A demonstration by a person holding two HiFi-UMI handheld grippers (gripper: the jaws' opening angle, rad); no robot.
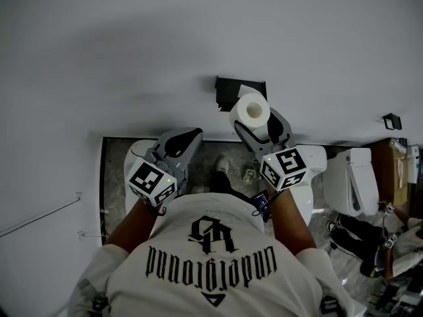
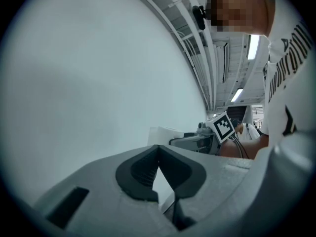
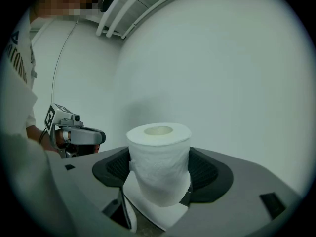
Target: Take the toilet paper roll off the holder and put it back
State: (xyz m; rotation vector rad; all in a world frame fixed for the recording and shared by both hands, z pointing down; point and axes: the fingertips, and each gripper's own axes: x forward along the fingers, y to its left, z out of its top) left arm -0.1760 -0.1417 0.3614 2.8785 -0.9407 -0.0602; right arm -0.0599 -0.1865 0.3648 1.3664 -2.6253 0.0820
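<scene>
A white toilet paper roll (image 1: 251, 111) (image 3: 159, 163) stands upright between the dark pads of my right gripper (image 1: 262, 128) (image 3: 160, 169), which is shut on it, in front of the white wall. The black holder (image 1: 231, 91) sits on the wall just above and left of the roll, with a bit of white paper at its right edge. My left gripper (image 1: 184, 142) (image 2: 159, 169) hangs to the left of the roll, its pads pressed together with nothing between them. The right gripper's marker cube (image 2: 223, 126) shows in the left gripper view.
A white toilet (image 1: 310, 177) stands below the grippers, and a second one (image 1: 353, 180) to the right. A small black fitting (image 1: 391, 121) is on the wall at the far right. The floor (image 1: 119, 170) below is grey stone. The person's white printed shirt (image 1: 211, 256) fills the bottom.
</scene>
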